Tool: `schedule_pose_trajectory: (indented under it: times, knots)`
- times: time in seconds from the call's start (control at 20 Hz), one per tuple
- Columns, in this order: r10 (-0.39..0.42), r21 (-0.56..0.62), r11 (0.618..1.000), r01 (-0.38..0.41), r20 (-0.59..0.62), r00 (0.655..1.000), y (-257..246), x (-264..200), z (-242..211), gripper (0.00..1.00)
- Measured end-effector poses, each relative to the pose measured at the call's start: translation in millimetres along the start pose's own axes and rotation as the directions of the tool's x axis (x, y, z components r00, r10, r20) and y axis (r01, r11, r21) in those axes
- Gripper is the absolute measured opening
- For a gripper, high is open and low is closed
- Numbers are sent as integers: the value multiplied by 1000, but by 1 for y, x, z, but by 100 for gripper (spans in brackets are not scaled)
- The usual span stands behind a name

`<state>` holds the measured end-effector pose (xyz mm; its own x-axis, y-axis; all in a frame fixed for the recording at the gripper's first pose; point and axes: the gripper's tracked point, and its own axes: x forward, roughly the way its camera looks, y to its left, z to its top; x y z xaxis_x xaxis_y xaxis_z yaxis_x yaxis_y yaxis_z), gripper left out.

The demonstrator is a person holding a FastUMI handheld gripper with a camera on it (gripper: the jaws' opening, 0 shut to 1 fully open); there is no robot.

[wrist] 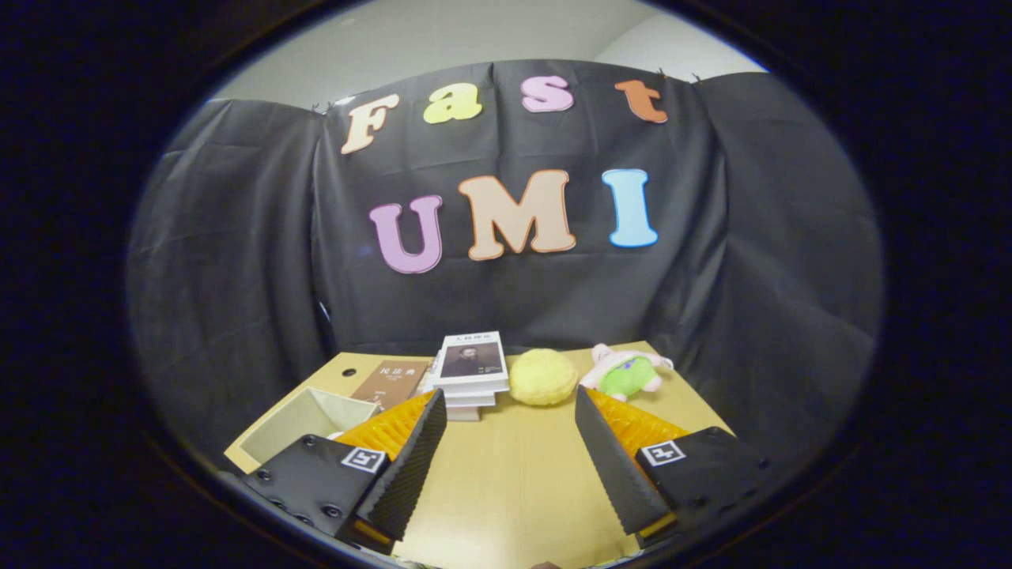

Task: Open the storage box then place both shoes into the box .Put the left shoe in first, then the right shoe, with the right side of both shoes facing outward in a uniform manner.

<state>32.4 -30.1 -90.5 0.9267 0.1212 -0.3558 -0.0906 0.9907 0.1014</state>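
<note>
Your gripper (510, 411) is spread wide, nothing between the fingers, just bare table (514, 482) under and ahead of them. It hangs above the tabletop, pointing at the back wall cloth.

The box (304, 423) sits just beside and beyond your left finger, near the table's left edge. It looks already open: you see pale inner walls and no lid on it from here, though the finger hides its near corner. Where the lid went, can't tell. Shoes: none to point at from this angle, so you'll have to look for them before anything else.

Handling guess: the box reads as thin card or fabric, light, walls probably flex and slide if you nudge them, so don't lean on the rim when you load. Shoes are usually light and semi-soft; best pinch is likely the heel collar or the upper's edge near the opening, where both fingers can close on one thin wall. Grabbing across the whole body would probably need more spread than you have.

Clutter beyond the fingers, leave alone: a stack of books (472, 371) just ahead of the left fingertip, a brown book (391, 382) lying flat beside it, a yellow round plush (542, 377) in the middle, a pink and green soft toy (627, 371) beyond the right finger.
</note>
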Motion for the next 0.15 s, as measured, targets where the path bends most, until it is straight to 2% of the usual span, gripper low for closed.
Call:
schedule_pose_trajectory:
  times: [0.15]
  knots:
    - [-13, -2, 1000, 13, 40, 999, -9, -3, 7, 100]
